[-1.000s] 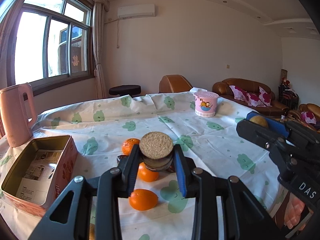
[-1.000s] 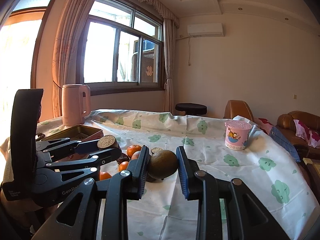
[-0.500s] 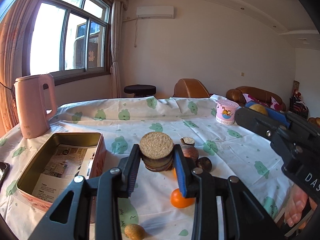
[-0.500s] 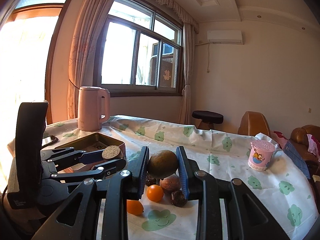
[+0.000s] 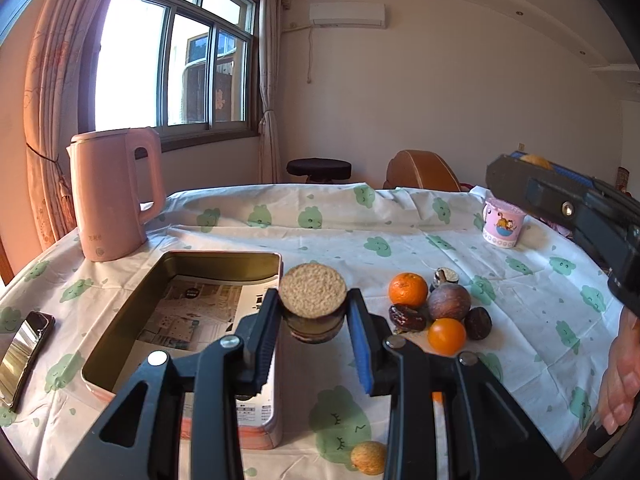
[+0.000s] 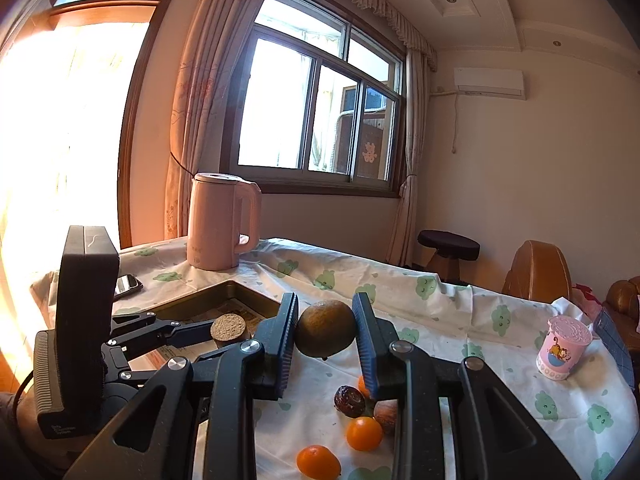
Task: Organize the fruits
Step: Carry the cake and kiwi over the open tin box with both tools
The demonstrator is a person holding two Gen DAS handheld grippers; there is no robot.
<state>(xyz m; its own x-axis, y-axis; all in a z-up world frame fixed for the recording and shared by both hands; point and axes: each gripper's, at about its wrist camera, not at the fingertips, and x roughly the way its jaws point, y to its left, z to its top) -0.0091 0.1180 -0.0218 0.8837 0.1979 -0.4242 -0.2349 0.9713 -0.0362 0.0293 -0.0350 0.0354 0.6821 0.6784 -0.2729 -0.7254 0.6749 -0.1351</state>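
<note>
My left gripper (image 5: 313, 306) is shut on a dark round fruit with a flat tan cut face (image 5: 313, 290). It hangs over the near right corner of an open tin box (image 5: 132, 312). Lined with printed paper, the tin (image 6: 236, 290) also shows in the right wrist view. My right gripper (image 6: 325, 320) is shut on a greenish-brown round fruit (image 6: 325, 336), above the cloth to the right of the tin. On the cloth lie an orange (image 5: 408, 290), a brown fruit (image 5: 449, 302), a date (image 5: 407, 318) and a small orange (image 5: 447, 335).
A pink kettle (image 5: 112, 192) stands behind the tin, and a phone (image 5: 24, 356) lies to its left. There is a pink cup (image 5: 503, 226) at the far right. One small tan fruit (image 5: 368, 457) sits near the front edge. A hand (image 5: 620, 380) shows at the right.
Both grippers have swung left with their fruits. The tin has come from the lower left to right under my left gripper, and the loose fruits now lie to the right.
</note>
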